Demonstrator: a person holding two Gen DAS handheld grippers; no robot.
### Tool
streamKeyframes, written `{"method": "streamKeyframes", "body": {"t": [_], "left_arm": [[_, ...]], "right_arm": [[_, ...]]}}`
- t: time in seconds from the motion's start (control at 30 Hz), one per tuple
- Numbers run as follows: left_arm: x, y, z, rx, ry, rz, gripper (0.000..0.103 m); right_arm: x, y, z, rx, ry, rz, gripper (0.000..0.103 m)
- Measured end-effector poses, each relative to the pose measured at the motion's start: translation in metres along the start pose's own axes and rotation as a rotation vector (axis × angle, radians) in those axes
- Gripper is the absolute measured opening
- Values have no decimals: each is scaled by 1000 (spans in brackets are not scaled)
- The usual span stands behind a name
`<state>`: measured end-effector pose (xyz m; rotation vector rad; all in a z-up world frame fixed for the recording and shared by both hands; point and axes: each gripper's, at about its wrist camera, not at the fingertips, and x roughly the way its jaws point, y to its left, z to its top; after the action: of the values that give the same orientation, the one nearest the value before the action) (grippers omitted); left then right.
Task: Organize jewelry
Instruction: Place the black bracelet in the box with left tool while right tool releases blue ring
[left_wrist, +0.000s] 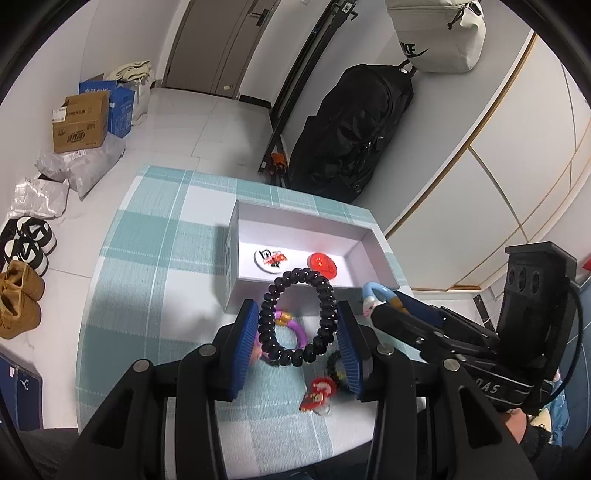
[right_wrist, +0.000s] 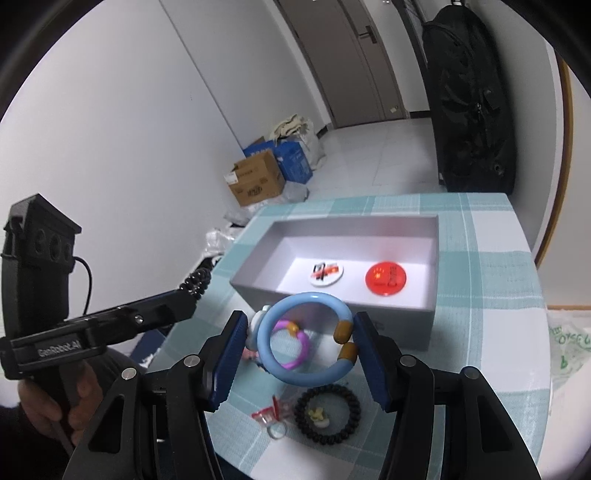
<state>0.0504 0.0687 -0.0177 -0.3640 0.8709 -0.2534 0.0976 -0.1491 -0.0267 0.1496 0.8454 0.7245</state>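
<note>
Left gripper (left_wrist: 298, 334): its jaws are pinching a black spiral hair tie (left_wrist: 297, 317), holding it up just near of the box.
Right gripper (right_wrist: 301, 350): its jaws are gripping a light blue bracelet (right_wrist: 306, 339) with amber beads, lifting it above the surface on the near side of the box.
Directly below: a purple bracelet (right_wrist: 291, 347) is lying on the surface (right_wrist: 480, 332) under the blue one.
Nearer still: a black beaded bracelet (right_wrist: 328, 413) with a small yellow charm and a red charm (right_wrist: 267, 415) on a clear ring are waiting on the checked cloth.
Box: a shallow grey box (right_wrist: 332, 299) is sitting open toward the far side of the surface.
Box contents: a white badge (right_wrist: 326, 274) on the left and a red badge (right_wrist: 386, 277) on the right are lying flat, well apart.
Progress: two pieces are boxed, two are in the jaws and likely going in next, and three are remaining loose, so roughly the early half looks finished.
</note>
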Motion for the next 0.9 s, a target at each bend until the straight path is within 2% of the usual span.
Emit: {"method": "streamKeyframes", "body": {"t": [0.17,0.4,0.9], "left_arm": [[6,-3,7,-31,-2,22,37],[17,-13,19,-4,-8,50,37],[59,-16,50,25,30,21,37]], "right_arm": [[-3,-9,11,21,-29,21,58],[-2,-22,27,66,-51,54,58],[17,-44,51,102,-44,68,58]]}}
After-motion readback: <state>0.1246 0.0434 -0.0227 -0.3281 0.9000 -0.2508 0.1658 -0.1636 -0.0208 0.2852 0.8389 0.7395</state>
